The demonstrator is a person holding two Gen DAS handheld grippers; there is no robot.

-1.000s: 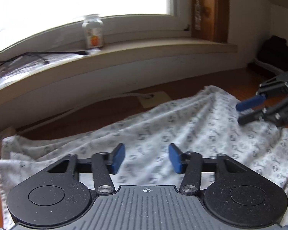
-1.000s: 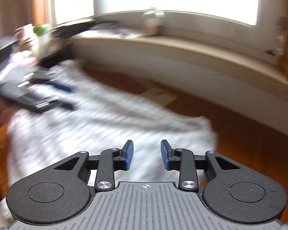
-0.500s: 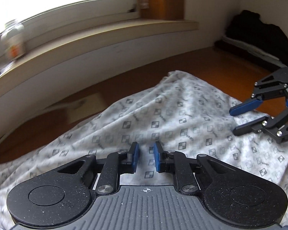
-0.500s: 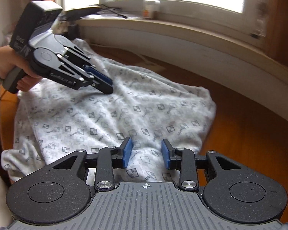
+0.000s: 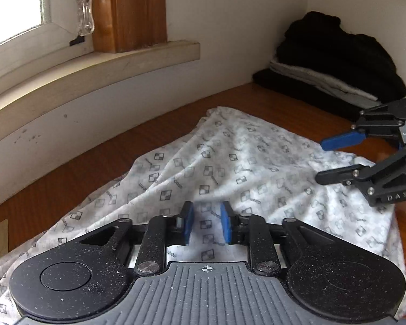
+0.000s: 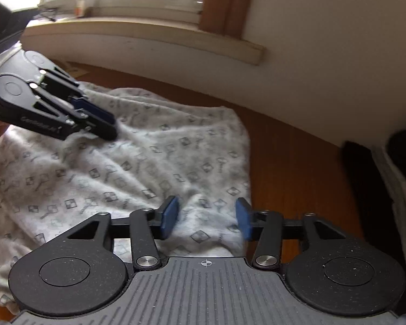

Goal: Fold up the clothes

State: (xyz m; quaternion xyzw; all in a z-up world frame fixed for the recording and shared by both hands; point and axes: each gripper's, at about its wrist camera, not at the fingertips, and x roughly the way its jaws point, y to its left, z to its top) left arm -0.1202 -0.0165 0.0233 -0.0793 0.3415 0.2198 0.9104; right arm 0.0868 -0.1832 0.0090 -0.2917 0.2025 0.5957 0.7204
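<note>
— Garment [image 5: 230, 168] lies rumpled on the table [image 5: 67, 178]. Both grippers?
— I see the left gripper [image 5: 206, 223] and right gripper [image 6: 205, 218] opening, empty; I'd pinch the near edge low.

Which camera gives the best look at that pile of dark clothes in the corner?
The left wrist view. There the pile of dark clothes sits sharp against the wall, with pale layers visible in the stack. The right wrist view catches only a blurred dark patch at its right edge.
</note>
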